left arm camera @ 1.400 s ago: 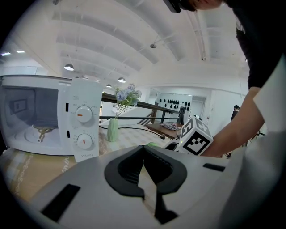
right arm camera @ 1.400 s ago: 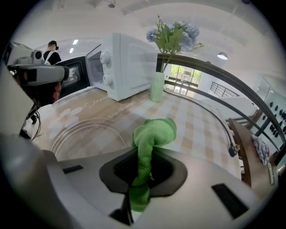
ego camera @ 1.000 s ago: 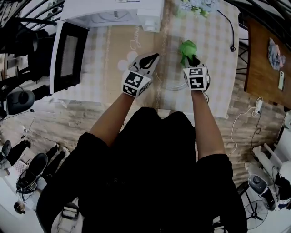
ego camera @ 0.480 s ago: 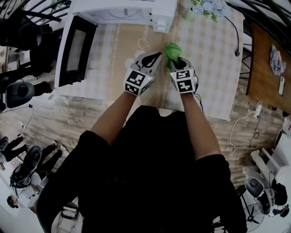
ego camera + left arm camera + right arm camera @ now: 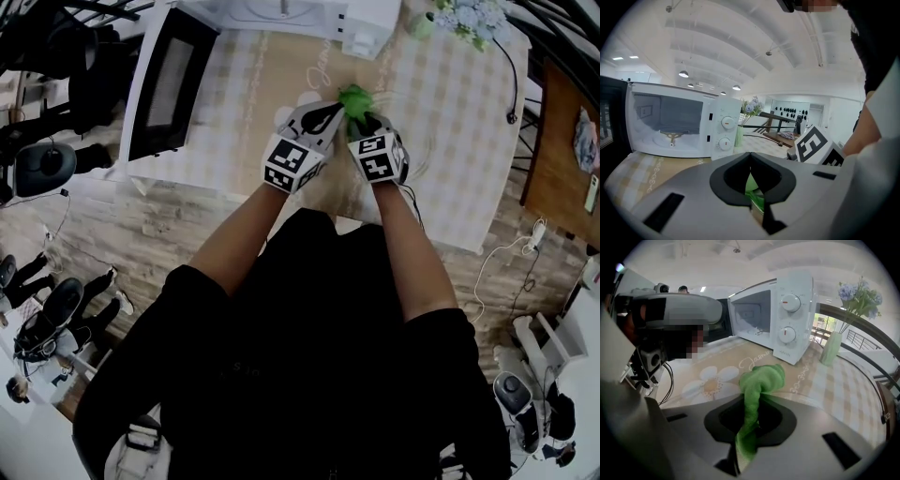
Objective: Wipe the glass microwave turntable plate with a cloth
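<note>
Pinching one green cloth (image 5: 759,380): right tongs (image 5: 749,425). Left tongs (image 5: 751,178), at its 9 o'clock, are closed on the rim of one glass turntable plate (image 5: 417,155). One white microwave (image 5: 780,310) with two dials stands at 12, one vase (image 5: 830,348) at 2. Script on the counter (image 5: 450,112) begins "Jas".

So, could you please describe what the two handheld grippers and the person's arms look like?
The left gripper and right gripper look alike. Each has a light grey shell tapering to black-lined jaws and a white cube with black square markers at the wrist end. The person wears a black short-sleeved top, which leaves the forearms bare.
</note>
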Available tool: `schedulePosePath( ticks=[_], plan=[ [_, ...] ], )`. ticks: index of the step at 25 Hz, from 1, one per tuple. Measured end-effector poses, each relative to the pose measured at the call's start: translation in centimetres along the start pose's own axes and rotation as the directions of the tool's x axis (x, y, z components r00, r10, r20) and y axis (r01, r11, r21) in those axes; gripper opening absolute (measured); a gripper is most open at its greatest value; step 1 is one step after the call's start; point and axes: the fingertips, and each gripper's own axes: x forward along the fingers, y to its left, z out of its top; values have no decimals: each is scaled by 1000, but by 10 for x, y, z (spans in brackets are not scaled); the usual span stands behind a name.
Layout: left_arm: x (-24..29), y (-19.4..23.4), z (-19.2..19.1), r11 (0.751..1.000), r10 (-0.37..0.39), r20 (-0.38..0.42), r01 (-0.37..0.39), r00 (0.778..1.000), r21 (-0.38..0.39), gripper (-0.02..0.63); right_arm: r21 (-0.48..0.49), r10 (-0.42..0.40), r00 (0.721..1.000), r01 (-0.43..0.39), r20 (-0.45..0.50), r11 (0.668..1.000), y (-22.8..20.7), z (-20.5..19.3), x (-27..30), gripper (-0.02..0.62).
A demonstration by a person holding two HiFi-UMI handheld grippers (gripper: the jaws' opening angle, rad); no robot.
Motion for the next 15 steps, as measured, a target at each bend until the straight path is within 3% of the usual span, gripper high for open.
schedulePosePath(
  ticks=[8, 15],
  plan=[
    [0, 5, -9, 1000, 5, -6, -5, 1000, -12, 20, -66, 4, 999, -6, -35, 998, -1, -10, 9, 57],
    [8, -5, -13, 1000, -4, -29, 3, 1000, -11, 20, -52, -2, 1000, 1, -30, 999, -14, -17, 0, 56]
  ],
)
